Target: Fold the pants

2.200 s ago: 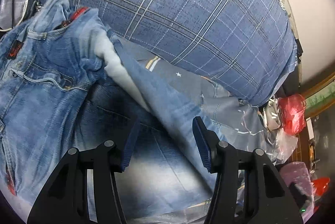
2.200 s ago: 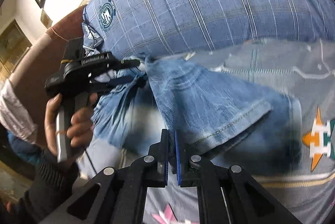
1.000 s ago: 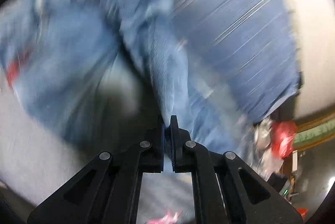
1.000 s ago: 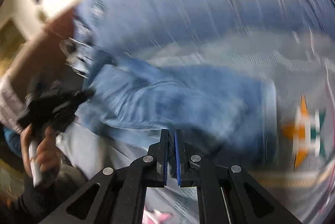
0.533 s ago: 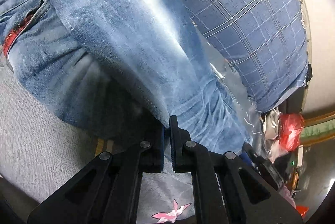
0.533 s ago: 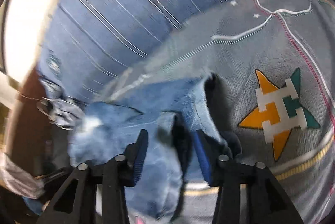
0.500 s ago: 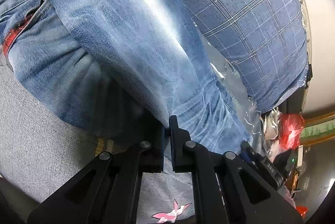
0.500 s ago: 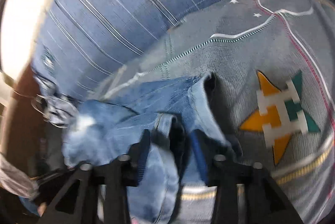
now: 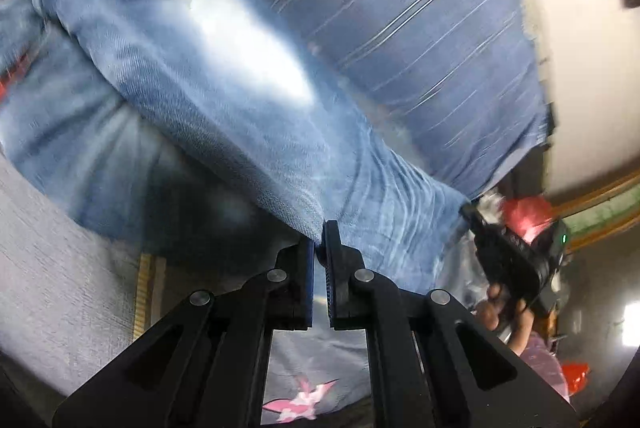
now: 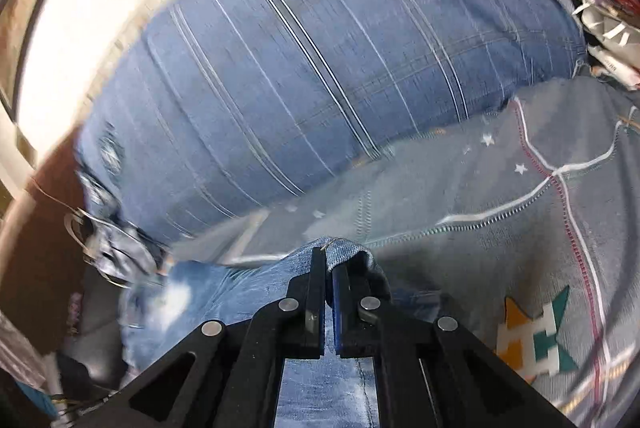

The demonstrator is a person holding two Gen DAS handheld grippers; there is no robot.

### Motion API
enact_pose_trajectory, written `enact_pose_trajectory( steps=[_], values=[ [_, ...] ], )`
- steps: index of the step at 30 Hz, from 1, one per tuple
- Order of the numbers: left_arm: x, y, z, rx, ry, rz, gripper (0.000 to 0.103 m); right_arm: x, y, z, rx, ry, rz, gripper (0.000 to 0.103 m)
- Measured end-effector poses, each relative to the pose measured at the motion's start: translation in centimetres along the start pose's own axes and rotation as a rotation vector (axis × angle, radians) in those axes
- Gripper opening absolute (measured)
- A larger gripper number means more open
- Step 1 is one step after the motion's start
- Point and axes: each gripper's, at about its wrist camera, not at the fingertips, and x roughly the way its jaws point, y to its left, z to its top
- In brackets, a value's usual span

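The blue jeans point(image 9: 224, 100) lie folded lengthwise on a grey bedspread point(image 9: 60, 260), with the waist and its red trim at the upper left of the left wrist view. My left gripper point(image 9: 319, 228) is shut on the folded edge of a leg. Further right along that leg, the other handheld gripper point(image 9: 516, 256) and a hand show at the hem. In the right wrist view my right gripper point(image 10: 327, 260) is shut on the jeans' hem point(image 10: 340, 248), which bunches over its fingertips; the rest of the jeans point(image 10: 208, 296) trail to the lower left.
A large blue plaid pillow point(image 10: 320, 68) lies just behind the jeans, against a pale headboard point(image 10: 92, 12). The bedspread point(image 10: 520, 220) has a star patch point(image 10: 536, 344) and stitched lines. Red bags point(image 9: 524, 216) and clutter sit beyond the bed's right side.
My right gripper was open around the hem half a second ago and has now shut on it and lifted it. My left gripper stays shut on the leg fold.
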Motion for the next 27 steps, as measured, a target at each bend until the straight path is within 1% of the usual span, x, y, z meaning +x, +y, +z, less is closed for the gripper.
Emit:
enact_pose_trajectory(
  steps=[1,2,4,5,6,8,10,11,12,17,21,22,25,26,27],
  values=[
    [1.6,0.6,-0.1,-0.016,0.047,0.042,0.003,1.6,-1.2,-0.2,0.048,0.067,-0.016,0.002],
    [2.6,1.0,-0.1,-0.031,0.082,0.064,0.003,2.7,-2.2,-0.4,0.096,0.118,-0.018,0.002],
    [3.6,1.5,-0.3,-0.062,0.116,0.069,0.003,3.8,-3.1,-0.9,0.144,0.178,0.015,0.003],
    [3.8,1.6,-0.3,-0.073,0.126,0.057,0.003,3.5,-3.0,-0.9,0.138,0.175,0.025,0.003],
    [3.8,1.4,-0.3,-0.064,0.125,0.052,0.003,2.5,-2.6,-0.8,0.118,0.149,0.022,0.003],
    [3.7,0.5,-0.4,-0.020,0.101,0.072,0.003,0.8,-2.0,-1.1,0.084,0.109,0.026,0.004],
    [3.9,0.2,-0.4,-0.002,0.096,0.094,0.003,-0.8,-1.7,-1.7,0.068,0.082,0.049,0.011],
    [4.1,0.3,-0.5,-0.006,0.097,0.097,0.003,-1.1,-1.6,-2.2,0.061,0.081,0.052,0.020],
    [4.3,0.5,-0.5,-0.013,0.100,0.100,0.003,-1.5,-1.6,-3.0,0.049,0.081,0.054,0.023],
    [4.4,0.6,-0.5,-0.016,0.099,0.105,0.003,-3.1,-1.8,-5.7,0.023,0.072,0.053,0.023],
    [3.7,0.3,-0.9,0.021,0.073,0.112,0.003,-2.8,-2.4,-7.1,0.028,0.120,-0.009,0.023],
    [3.6,0.1,-1.0,0.035,0.064,0.116,0.003,-2.8,-2.6,-7.2,0.037,0.120,-0.013,0.023],
    [3.1,-0.5,-1.3,0.065,0.037,0.119,0.003,-2.7,-3.2,-7.4,0.070,0.134,0.017,0.023],
    [2.9,-0.6,-1.4,0.072,0.029,0.118,0.003,-2.4,-3.4,-7.6,0.075,0.154,0.021,0.023],
    [2.7,-0.7,-1.4,0.079,0.020,0.115,0.003,-1.7,-3.5,-8.0,0.079,0.200,0.029,0.023]
  ],
)
